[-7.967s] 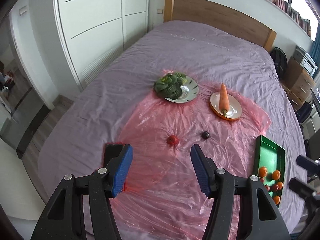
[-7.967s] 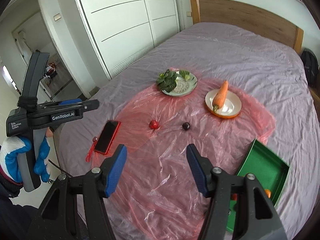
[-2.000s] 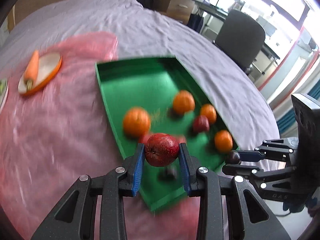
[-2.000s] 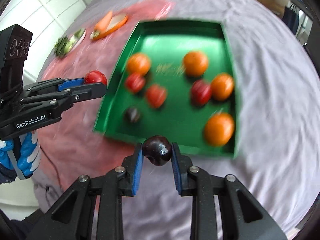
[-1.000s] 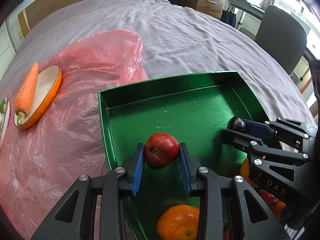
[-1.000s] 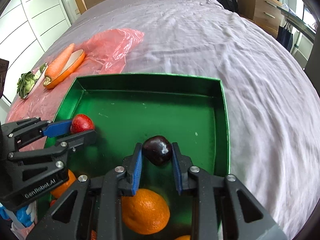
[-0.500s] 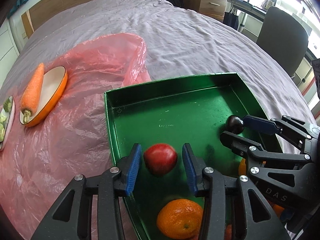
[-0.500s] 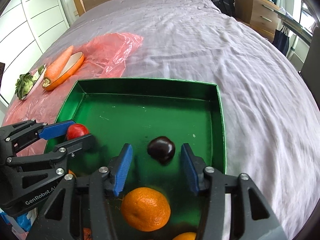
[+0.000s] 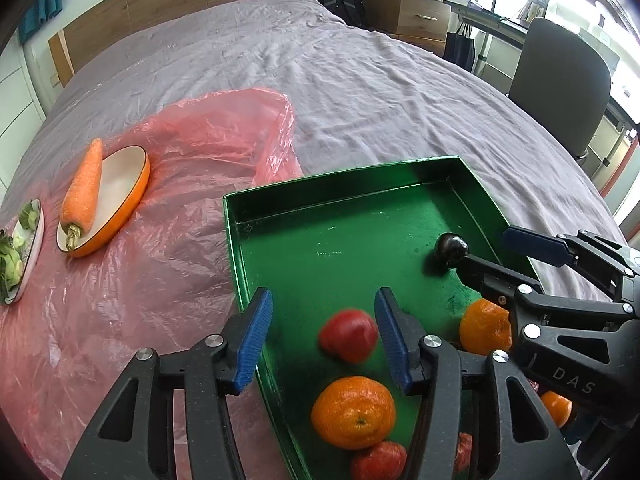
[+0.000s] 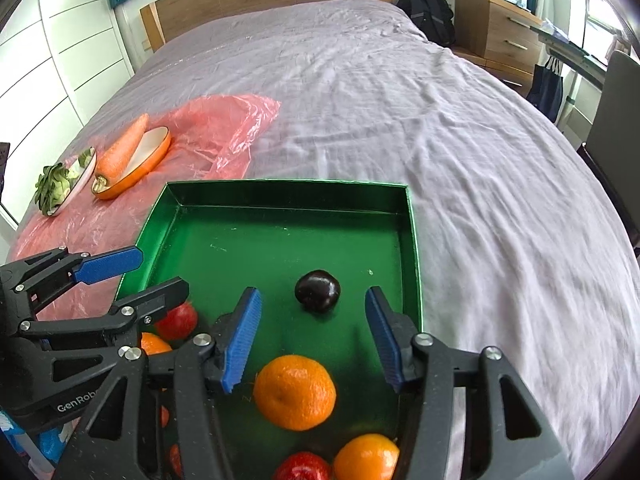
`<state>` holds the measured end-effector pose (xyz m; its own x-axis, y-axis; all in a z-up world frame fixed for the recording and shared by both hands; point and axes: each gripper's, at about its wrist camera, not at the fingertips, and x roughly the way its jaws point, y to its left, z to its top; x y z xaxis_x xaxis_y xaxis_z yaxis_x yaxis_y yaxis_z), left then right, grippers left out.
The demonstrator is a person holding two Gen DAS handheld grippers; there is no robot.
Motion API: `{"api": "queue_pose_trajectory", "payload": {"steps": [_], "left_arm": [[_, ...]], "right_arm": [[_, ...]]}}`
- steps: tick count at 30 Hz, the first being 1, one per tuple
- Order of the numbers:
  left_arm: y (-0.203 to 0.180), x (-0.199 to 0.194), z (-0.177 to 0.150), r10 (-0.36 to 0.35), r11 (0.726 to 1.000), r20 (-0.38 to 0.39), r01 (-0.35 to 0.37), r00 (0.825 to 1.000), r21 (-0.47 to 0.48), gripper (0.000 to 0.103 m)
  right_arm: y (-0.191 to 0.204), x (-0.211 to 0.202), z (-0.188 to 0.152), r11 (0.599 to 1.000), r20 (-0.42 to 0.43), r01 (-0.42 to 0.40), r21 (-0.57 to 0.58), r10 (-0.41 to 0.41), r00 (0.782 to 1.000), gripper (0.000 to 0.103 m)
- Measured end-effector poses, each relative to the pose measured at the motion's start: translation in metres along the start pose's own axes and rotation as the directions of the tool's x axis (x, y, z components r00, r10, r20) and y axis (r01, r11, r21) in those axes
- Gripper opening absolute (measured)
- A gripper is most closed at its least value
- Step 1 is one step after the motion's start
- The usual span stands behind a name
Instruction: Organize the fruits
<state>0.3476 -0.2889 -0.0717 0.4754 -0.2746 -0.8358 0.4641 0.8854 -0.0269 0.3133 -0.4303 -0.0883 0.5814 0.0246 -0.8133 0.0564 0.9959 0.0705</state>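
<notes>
A green tray lies on the purple bed. My left gripper is open above the tray's near part; a red apple lies free between its fingers, blurred. It also shows in the right wrist view. My right gripper is open; a dark plum rests on the tray floor just ahead of its fingers. Oranges and other red fruits lie in the tray's near end.
A carrot lies on an orange-rimmed plate on pink plastic sheet. A plate of greens sits at far left. Chair, drawers and headboard stand beyond the bed.
Both grippers opened wider and drew back. The apple and the plum, held a second ago, now lie released on the tray floor.
</notes>
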Motion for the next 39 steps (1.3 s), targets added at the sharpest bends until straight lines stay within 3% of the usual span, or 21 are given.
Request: {"api": "queue_pose_trajectory", "payload": {"steps": [26,39], "left_arm": [[0.006,-0.031,-0.012,0.023,0.999,0.061,-0.021,0.998,-0.026,0.050],[0.035,-0.067,-0.063,0.082,0.989,0.115,-0.066,0.990,-0.131,0.051]], "right_arm": [[0.007,-0.028,-0.018,1.000,0.044,0.007,0.030,-0.008,0.999,0.103],[0.034,-0.044,-0.044,1.000,0.054,0.012,0.027,-0.014,0.998,0.103]]}}
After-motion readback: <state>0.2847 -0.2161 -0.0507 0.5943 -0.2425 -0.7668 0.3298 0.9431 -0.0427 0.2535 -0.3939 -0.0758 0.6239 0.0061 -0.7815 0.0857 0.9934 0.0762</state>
